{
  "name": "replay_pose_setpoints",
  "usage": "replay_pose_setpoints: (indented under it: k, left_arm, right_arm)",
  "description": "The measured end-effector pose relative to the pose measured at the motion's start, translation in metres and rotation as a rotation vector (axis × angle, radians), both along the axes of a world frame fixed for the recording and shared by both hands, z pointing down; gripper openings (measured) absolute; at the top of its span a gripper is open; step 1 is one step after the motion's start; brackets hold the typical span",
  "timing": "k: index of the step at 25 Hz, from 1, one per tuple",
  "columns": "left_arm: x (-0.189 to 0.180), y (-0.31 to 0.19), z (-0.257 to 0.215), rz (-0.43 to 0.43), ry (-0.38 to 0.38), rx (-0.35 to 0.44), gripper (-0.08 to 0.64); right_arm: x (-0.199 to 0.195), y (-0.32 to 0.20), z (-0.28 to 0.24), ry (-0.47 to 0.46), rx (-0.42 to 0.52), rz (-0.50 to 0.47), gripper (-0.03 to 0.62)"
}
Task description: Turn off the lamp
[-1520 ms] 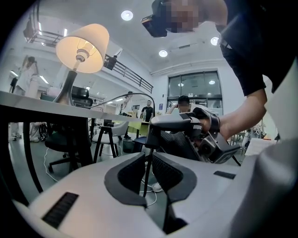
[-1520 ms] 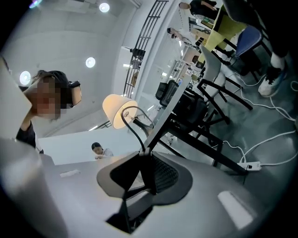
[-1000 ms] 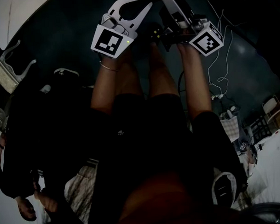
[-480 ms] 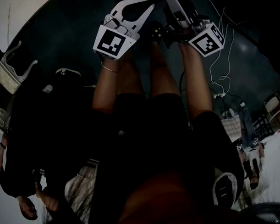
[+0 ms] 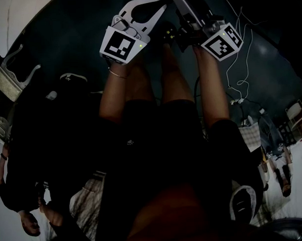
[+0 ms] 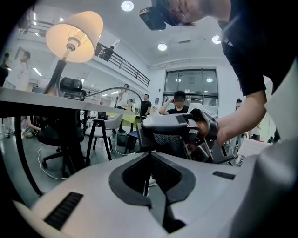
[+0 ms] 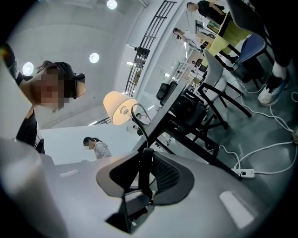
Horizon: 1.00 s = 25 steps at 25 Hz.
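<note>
while the lamp (image 6: 74, 36) glows on the counter (image 6: 42, 98), up and to the left in the left gripper view and well apart from both hand-held grippers, its black cord (image 7: 144, 172) arcs off the counter edge and comes down to the right hand-held gripper (image 7: 145, 151). in the right gripper view a thicker black piece of that cord stands lengthwise between the pads and fills the gap, so this hand-held gripper is clamped on the cord. its jaws have just been opening, and the piece is between them all the same. the lit shade (image 7: 120, 114) shows just above the jaw tips there, with the cord looping beside it. the left hand-held gripper (image 6: 149, 154) has its jaws drawn almost together, with a thin dark strand of the cord caught in the narrow slit between the pads. seen from it, the right hand-held gripper lies crosswise just above its tips, held by a bare hand (image 6: 226, 132). in the head view both hand-held grippers sit side by side at the top, their marker cubes (image 5: 119, 44) turned toward the camera and bare forearms (image 5: 115, 94) running down from them. white cables (image 5: 236, 65) trail over the dark floor (image 5: 267, 59) at the right, and a white power strip (image 7: 246, 173) lies on the floor below a black chair (image 7: 191, 109)
</note>
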State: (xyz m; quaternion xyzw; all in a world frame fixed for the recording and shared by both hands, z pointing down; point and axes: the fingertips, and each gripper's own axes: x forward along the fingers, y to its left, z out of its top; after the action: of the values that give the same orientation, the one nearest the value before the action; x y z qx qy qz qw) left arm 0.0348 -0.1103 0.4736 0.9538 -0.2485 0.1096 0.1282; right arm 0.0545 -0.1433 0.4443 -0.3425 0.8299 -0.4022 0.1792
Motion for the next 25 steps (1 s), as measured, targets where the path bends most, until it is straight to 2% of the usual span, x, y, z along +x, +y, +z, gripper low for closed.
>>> replay_pose_setpoints:
  k: [25]
  left_arm:
    - [-0.0005, 0.0022, 0.0039, -0.001, -0.015, -0.010, 0.015]
  right_arm:
    - [-0.0033, 0.0004, 0.0002, -0.025, -0.032, -0.020, 0.066]
